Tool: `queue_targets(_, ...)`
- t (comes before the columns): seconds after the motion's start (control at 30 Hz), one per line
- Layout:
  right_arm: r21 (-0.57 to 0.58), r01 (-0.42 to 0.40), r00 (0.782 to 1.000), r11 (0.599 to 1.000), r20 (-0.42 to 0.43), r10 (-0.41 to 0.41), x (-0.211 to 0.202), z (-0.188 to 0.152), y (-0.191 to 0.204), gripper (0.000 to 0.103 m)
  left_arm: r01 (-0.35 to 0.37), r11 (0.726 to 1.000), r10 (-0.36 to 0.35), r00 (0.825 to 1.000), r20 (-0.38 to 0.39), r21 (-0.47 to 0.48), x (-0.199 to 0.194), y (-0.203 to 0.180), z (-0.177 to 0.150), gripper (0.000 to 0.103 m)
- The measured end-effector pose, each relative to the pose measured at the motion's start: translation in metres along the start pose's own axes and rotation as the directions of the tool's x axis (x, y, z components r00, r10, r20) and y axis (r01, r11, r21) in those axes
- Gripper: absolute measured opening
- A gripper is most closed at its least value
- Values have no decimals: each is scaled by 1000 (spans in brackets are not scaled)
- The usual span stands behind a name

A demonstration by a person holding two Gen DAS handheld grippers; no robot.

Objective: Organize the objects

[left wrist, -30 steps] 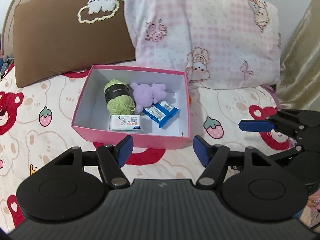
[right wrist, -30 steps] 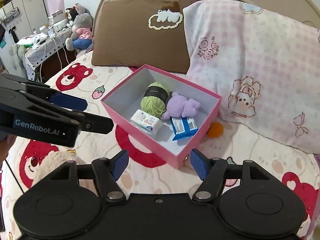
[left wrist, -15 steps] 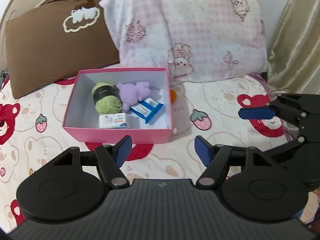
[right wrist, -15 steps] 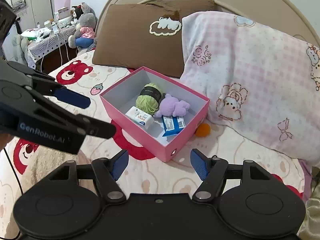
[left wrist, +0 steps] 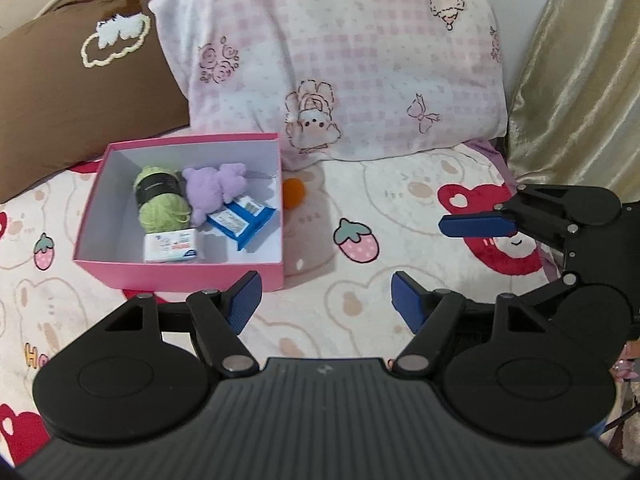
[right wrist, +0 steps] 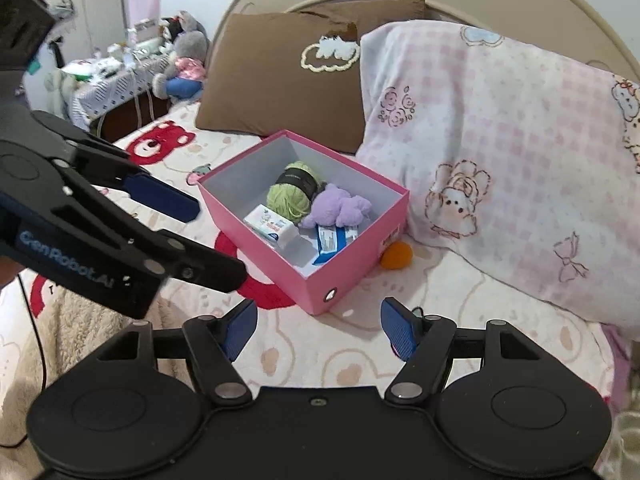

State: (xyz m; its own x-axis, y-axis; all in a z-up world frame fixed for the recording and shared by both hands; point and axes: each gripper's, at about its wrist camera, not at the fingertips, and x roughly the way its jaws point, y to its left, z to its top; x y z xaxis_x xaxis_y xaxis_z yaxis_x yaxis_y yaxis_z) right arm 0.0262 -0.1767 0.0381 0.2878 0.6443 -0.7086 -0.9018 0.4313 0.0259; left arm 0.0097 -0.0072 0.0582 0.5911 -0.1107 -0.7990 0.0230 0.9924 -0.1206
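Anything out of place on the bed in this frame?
Yes: an orange ball lies on the bedspread outside the pink box, between its side wall and the pink pillow. The yarn, plush and packets are all inside the box.

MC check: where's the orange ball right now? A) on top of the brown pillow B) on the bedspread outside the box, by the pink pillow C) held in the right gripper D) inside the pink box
B: the orange ball lies on the bedspread beside the outer wall of the pink box, below the pink pillow.
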Motion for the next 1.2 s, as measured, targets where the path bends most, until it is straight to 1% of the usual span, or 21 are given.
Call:
queue_targets(0.13, -2, -20, 998, 1000, 56, 20, 6, -5, -23, 73, 9, 999, -10, 1000, -15, -40, 22, -4, 10, 71)
queue_targets(0.27, 3, -43, 991, 999, 123, 42, 18, -10, -50, 73, 13, 996, -14, 1000, -5, -85, 44, -4, 21, 72)
queue_targets(0.33, -10, -42, 989, 999, 139, 43, 28, -12, -61, 73, 13, 995, -13, 1000, -2, -94, 59, -6, 26, 72)
queue_targets(0.47, -94, -15, 987, 995, 157, 30, 55, -16, -76, 73, 15, 995, -15, 1000, 10, -103, 92, -11, 35, 71)
queue_targets(0.53, -136, 12, 982, 991, 187, 14, 65, -19, -79, 73, 6, 990, -4, 1000, 14, -138, 109, -13, 39, 69)
queue_targets(0.57, -156, 13, 981, 988, 195, 18, 72, -20, -82, 73, 10, 986, -9, 1000, 7, -166, 118, -13, 41, 68)
queue_targets(0.63, -176, -2, 982, 984, 184, 35, 85, -21, -87, 73, 20, 976, -18, 1000, 12, -219, 135, -11, 43, 67)
queue_targets(0.77, -213, -3, 983, 977, 177, 42, 111, -24, -97, 73, -23, 966, 31, 999, 26, -256, 169, -10, 43, 55)
queue_targets(0.8, -213, -6, 983, 977, 176, 45, 117, -25, -100, 73, -23, 964, 34, 999, 38, -264, 177, -10, 42, 49)
queue_targets(0.83, -210, -14, 983, 978, 175, 52, 124, -25, -104, 73, -16, 961, 30, 999, 46, -275, 186, -9, 42, 46)
queue_targets(0.87, -201, -21, 983, 979, 172, 57, 133, -26, -109, 73, -16, 960, 32, 998, 54, -280, 192, -8, 42, 40)
queue_targets(0.9, -198, -29, 984, 980, 166, 63, 141, -26, -114, 73, -22, 960, 42, 997, 65, -280, 199, -8, 41, 36)
queue_targets(0.93, -202, -35, 984, 979, 162, 69, 149, -26, -117, 73, -20, 961, 43, 996, 76, -275, 205, -9, 40, 35)
queue_targets(1.0, -215, -40, 985, 976, 155, 74, 165, -26, -123, 73, -11, 966, 39, 994, 101, -260, 216, -9, 39, 25)
queue_targets(1.07, -227, -54, 987, 972, 136, 87, 181, -25, -128, 73, -16, 967, 45, 993, 108, -255, 225, -7, 38, 24)
queue_targets(1.2, -236, -99, 988, 967, 93, 124, 213, -23, -137, 71, 7, 963, 20, 995, 97, -268, 241, 0, 35, 20)
